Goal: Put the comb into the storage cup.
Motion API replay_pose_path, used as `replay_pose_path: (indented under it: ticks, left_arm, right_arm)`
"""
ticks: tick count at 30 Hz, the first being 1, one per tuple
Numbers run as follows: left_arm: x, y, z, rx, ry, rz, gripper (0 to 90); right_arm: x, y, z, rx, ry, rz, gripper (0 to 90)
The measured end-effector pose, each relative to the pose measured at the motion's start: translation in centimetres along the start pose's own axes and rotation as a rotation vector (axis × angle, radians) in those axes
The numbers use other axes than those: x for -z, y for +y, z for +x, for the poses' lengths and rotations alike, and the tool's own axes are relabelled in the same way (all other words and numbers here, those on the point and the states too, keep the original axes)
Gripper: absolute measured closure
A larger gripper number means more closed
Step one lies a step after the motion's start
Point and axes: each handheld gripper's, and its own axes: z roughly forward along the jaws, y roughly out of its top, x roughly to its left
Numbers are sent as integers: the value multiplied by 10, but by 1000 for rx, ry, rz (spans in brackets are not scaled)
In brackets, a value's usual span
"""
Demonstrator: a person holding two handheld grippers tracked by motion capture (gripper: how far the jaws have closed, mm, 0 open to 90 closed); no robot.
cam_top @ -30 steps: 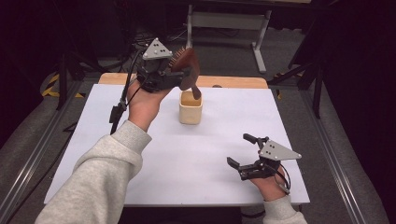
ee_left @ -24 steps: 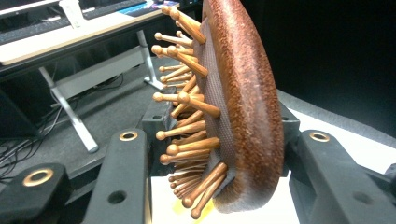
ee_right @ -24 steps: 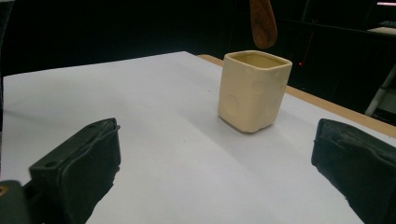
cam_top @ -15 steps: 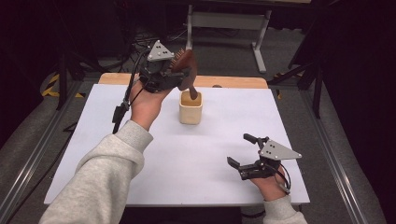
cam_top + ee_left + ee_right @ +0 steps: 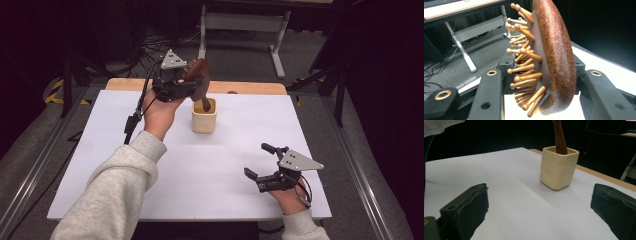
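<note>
- The left gripper (image 5: 192,86), just left of the cup (image 5: 204,115) and above its rim, is clamping the head of a wooden brush (image 5: 554,57) between its jaws.
- The brush is standing handle-down, its handle reaching into the cup's mouth and its pegs facing away from the person.
- The cup is sitting upright on the white table (image 5: 100,150), toward the far edge.
- The right gripper (image 5: 260,162) is resting near the front edge, well right of the cup, its jaws gaping wide with nothing between them.
</note>
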Motion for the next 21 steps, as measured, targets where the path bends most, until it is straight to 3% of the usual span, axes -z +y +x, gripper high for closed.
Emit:
replay_pose_path:
  ticks: [12, 21]
  left_arm:
    - [-11, -10, 0, 1, 6, 33, 547]
    - [-19, -17, 1, 23, 6, 49, 541]
  right_arm:
    - [0, -1, -1, -5, 2, 6, 22]
    - [-1, -2, -1, -7, 5, 15, 22]
